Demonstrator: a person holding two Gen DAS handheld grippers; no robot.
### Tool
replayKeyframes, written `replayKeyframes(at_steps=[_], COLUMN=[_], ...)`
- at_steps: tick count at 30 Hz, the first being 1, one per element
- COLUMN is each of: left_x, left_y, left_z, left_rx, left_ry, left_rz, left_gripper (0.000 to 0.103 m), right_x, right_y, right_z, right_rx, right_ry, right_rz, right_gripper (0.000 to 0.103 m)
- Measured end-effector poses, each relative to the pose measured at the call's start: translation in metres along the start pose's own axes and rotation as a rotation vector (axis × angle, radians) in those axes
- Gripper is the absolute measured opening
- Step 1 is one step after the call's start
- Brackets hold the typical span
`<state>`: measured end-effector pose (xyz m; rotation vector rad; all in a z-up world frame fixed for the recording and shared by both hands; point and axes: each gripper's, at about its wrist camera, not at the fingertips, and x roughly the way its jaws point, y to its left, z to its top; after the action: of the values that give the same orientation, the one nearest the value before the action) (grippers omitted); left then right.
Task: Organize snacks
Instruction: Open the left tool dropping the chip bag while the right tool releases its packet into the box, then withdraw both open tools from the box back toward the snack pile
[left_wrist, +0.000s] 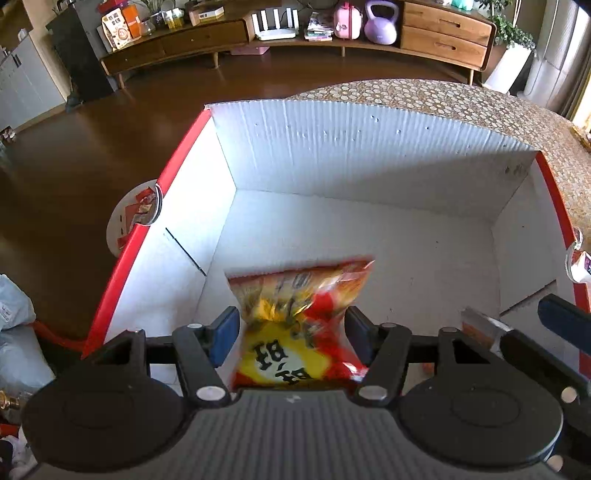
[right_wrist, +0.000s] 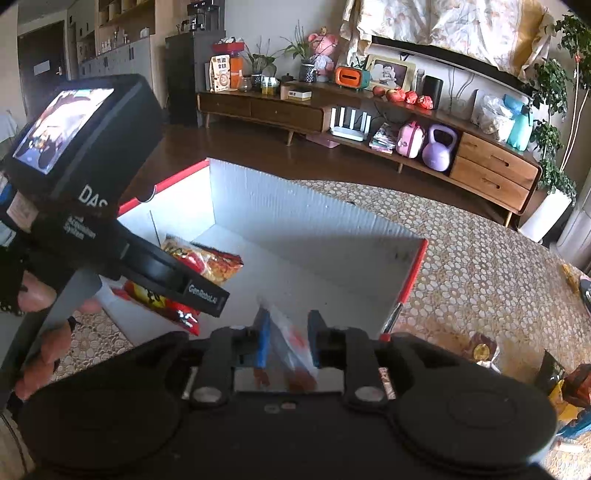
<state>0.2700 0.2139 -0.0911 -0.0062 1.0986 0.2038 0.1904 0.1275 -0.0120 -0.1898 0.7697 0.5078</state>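
Note:
A white cardboard box with red edges stands open on the patterned table. My left gripper is over the box's near left part; a red and yellow snack bag lies blurred between its jaws, which stand wide, not pressing it. The bag also shows in the right wrist view under the left gripper body. My right gripper is over the box's near right part, and a clear packet with red contents sits between its blue pads, the jaws a little apart. The right gripper's fingertip also shows in the left wrist view.
Several more snack packets lie on the patterned tablecloth right of the box. A wooden TV cabinet with a kettlebell and boxes lines the far wall. Bags lie on the floor to the left.

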Motion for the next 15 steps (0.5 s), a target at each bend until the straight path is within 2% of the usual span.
replayKeyframes(at_steps=[1, 3, 11, 15], left_x=[-0.001, -0.003, -0.020, -0.031], left_y=[0.000, -0.001, -0.002, -0.003], left_z=[-0.001, -0.001, -0.008, -0.013], left_rx=[0.001, 0.001, -0.011, -0.009], left_ry=[-0.003, -0.005, -0.052, -0.072], left_rz=[-0.001, -0.001, -0.016, -0.018], left_gripper=[0.063, 0.068, 0.068, 0.068], right_x=[0.000, 0.000, -0.014, -0.026], right_y=[-0.002, -0.003, -0.007, -0.010], right_z=[0.000, 0.002, 0.001, -0.001], right_rx=[0.003, 0.008, 0.021, 0.027], right_ry=[0.001, 0.001, -0.025, -0.043], right_rz=[0.001, -0.002, 0.002, 0.007], right_gripper=[0.028, 0.040, 0.062, 0.065])
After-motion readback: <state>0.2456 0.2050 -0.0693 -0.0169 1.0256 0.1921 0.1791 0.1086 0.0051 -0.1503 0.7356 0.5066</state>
